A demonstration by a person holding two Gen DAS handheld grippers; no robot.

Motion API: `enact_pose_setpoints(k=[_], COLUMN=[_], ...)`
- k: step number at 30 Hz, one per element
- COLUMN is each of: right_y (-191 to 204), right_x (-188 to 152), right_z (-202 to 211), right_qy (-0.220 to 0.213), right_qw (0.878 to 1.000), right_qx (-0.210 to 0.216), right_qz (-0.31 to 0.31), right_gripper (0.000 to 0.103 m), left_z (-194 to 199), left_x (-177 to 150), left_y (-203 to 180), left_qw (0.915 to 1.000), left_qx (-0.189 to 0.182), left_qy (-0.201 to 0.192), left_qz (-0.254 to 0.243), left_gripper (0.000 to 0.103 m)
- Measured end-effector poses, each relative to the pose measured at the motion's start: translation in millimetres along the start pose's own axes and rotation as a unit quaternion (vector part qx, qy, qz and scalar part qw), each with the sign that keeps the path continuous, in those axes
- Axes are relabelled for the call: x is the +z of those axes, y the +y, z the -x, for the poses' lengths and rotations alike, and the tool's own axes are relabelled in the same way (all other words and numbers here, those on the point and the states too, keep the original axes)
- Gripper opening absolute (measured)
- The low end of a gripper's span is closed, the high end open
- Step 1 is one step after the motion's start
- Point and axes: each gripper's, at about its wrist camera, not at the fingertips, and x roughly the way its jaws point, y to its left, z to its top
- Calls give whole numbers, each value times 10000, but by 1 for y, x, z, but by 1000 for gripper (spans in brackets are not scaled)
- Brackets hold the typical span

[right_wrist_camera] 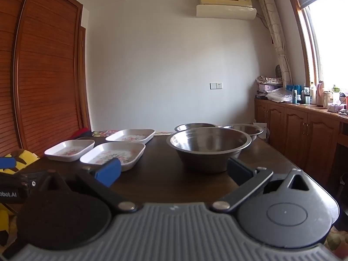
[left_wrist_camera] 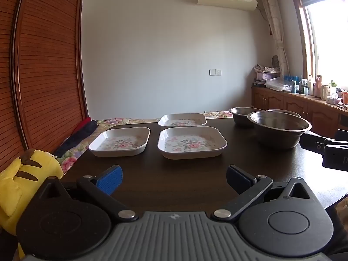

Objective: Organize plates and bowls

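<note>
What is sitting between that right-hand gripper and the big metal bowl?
Nothing: in the right wrist view only bare dark table lies between the open right gripper and the big metal bowl.

In your right wrist view, the only clear lettering is white print reading "obot.AI" on the black body of the left tool (right_wrist_camera: 8, 192) at the left edge; its first letter is cut off by the frame. In your left wrist view, the black body of the right tool (left_wrist_camera: 336, 158) at the right edge carries one pale letter that looks like a "D", with the rest out of frame. The air conditioner (right_wrist_camera: 226, 4) high on the wall has a small label at its right end, too small to read. The bottles (right_wrist_camera: 294, 95) on the side cabinet carry print you cannot make out.
</note>
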Motion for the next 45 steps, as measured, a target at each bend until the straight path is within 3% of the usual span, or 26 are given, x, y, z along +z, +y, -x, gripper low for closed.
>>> enact_pose_setpoints(k=[45], right_y=[1], right_x=[-4], right_z=[2], right_qy=[7], right_qw=[10000], right_qx=[-58], right_qz=[70], right_gripper=[103], left_z=[-1], left_x=[-1], left_y=[-4], left_qw=[10000], left_qx=[14], left_qy=[15], left_qz=[-40], left_gripper=[103])
